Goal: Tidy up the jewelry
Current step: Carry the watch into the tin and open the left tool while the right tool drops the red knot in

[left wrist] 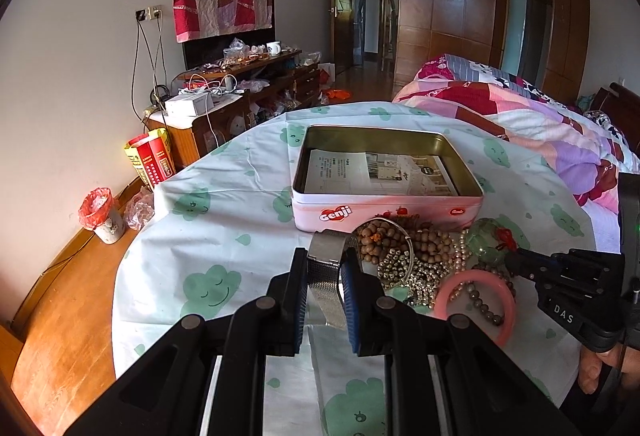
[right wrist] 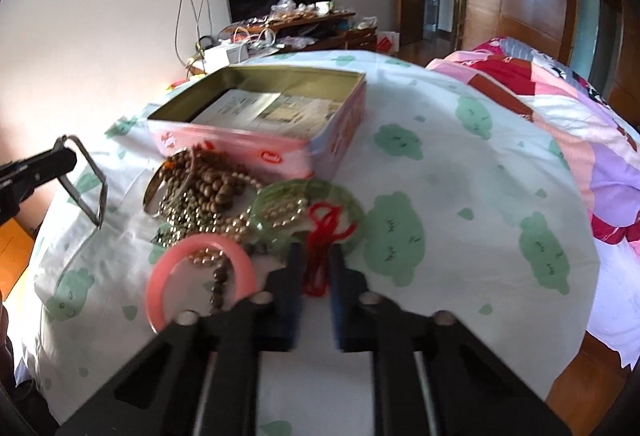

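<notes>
Mesh watch band (left wrist: 326, 278) hangs pinched between the closed left gripper (left wrist: 325, 256), raised level before the pink Genji tin (left wrist: 386, 210). Beside it, the right gripper (right wrist: 316, 256) angles down, jaws narrowly parted around a red cord (right wrist: 320, 236) on the green bangle (right wrist: 312, 212), gripping nothing firmly.

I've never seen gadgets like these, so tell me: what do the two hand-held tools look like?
Both are black plastic. The left tool has two flat fingers lined with blue ribbed pads, on angular linkage arms joined by round silver-grey pivot pins. The right tool looks the same. Seen from the left camera, its body carries white letters "DAS" and a small green light, with a bare hand holding it.
</notes>
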A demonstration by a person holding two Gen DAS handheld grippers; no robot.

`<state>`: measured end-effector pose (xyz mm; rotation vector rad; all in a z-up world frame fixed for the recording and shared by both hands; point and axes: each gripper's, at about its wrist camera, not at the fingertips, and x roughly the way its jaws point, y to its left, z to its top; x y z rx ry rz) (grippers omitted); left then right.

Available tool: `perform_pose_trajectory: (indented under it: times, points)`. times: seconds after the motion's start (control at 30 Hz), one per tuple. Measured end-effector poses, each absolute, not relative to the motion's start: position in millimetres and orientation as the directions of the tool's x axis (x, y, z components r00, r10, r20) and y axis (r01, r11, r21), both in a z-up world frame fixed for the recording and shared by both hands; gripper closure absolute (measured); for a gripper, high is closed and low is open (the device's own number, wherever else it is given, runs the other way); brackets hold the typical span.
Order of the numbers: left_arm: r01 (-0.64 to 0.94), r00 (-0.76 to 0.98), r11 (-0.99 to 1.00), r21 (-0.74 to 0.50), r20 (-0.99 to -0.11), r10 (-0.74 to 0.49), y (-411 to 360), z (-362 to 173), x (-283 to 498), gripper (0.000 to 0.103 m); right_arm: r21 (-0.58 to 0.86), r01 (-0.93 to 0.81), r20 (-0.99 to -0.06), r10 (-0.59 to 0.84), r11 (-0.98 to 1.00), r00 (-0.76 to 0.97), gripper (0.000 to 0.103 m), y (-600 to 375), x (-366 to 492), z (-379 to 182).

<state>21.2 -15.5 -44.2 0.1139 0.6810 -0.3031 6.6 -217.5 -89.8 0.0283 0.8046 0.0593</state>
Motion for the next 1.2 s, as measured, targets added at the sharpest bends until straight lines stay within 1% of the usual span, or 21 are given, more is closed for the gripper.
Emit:
perform_pose_trajectory:
  times: [0.07, 0.27, 0.6, 0.8, 1.2]
  points:
    - [0.312, 0.736, 0.95, 0.006, -0.634, -0.238, -16, -44, 21, 0.087, 0.047, -0.047, -0.712, 0.066, 0.998, 0.699, 0.096, -217, 5, -89]
    - [0.314, 0.741, 0.949, 0.002, -0.625, -0.244, -17, -39, 19, 0.087, 0.043, -0.045, -0.667, 0.062, 0.998, 0.742, 0.098, -219, -1, -72]
    - [0.321, 0.756, 0.947, 0.02, -0.608, -0.243, -14, -25, 22, 0.087, 0.051, -0.052, -0.618, 0.073, 0.997, 0.783, 0.099, -223, -5, -44]
    - [0.324, 0.771, 0.945, 0.042, -0.59, -0.238, -13, -10, 30, 0.087, 0.058, -0.066, -0.603, 0.088, 0.996, 0.793, 0.099, -226, 3, -30]
    - [0.351, 0.778, 0.932, 0.088, -0.582, -0.238, -25, 10, 59, 0.087, 0.072, -0.111, -0.581, 0.132, 0.991, 0.803, 0.099, -231, 34, -8]
